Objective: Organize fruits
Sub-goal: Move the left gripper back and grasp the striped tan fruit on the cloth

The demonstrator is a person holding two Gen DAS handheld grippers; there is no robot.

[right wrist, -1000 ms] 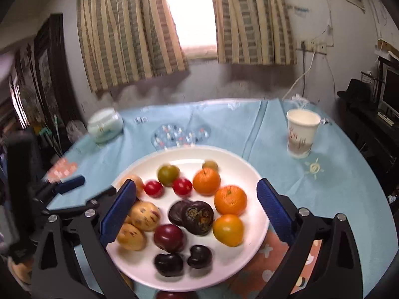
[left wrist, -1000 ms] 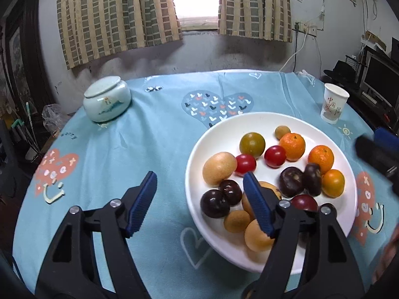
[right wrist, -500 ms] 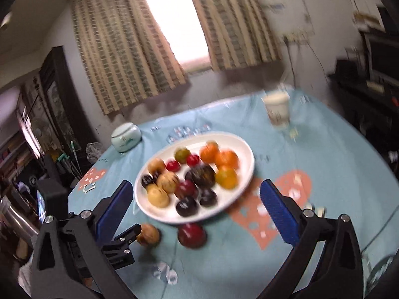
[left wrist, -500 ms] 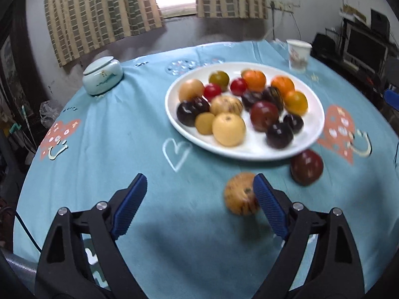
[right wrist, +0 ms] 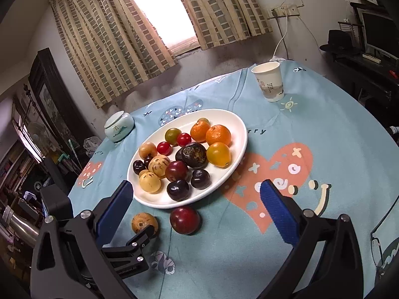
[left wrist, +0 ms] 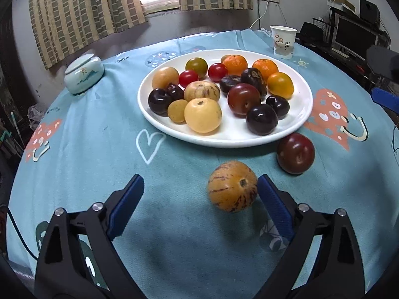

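Note:
A white plate (left wrist: 159,122) heaped with several plums, oranges, cherry tomatoes and yellow fruits sits mid-table. In front of it on the blue cloth lie a striped orange-brown fruit (left wrist: 232,185) and a dark red plum (left wrist: 295,153). My left gripper (left wrist: 199,182) hovers low over the cloth, its jaws opening; the striped fruit lies between them, close to the right finger (left wrist: 273,206), and neither pad presses on it. My right gripper (right wrist: 196,186) stands wide open above the cloth, gripping nothing, with the plum (right wrist: 184,220) and the striped fruit (right wrist: 144,223) below it.
A paper cup (left wrist: 283,41) stands at the far right of the table and a lidded ceramic jar (left wrist: 83,72) at the far left. The table edge drops off toward dark furniture and a monitor (left wrist: 356,37) on the right.
Both grippers have drawn back from over the plate toward the near table edge. The left jaws have spread wider, and the striped fruit now lies on the cloth between them.

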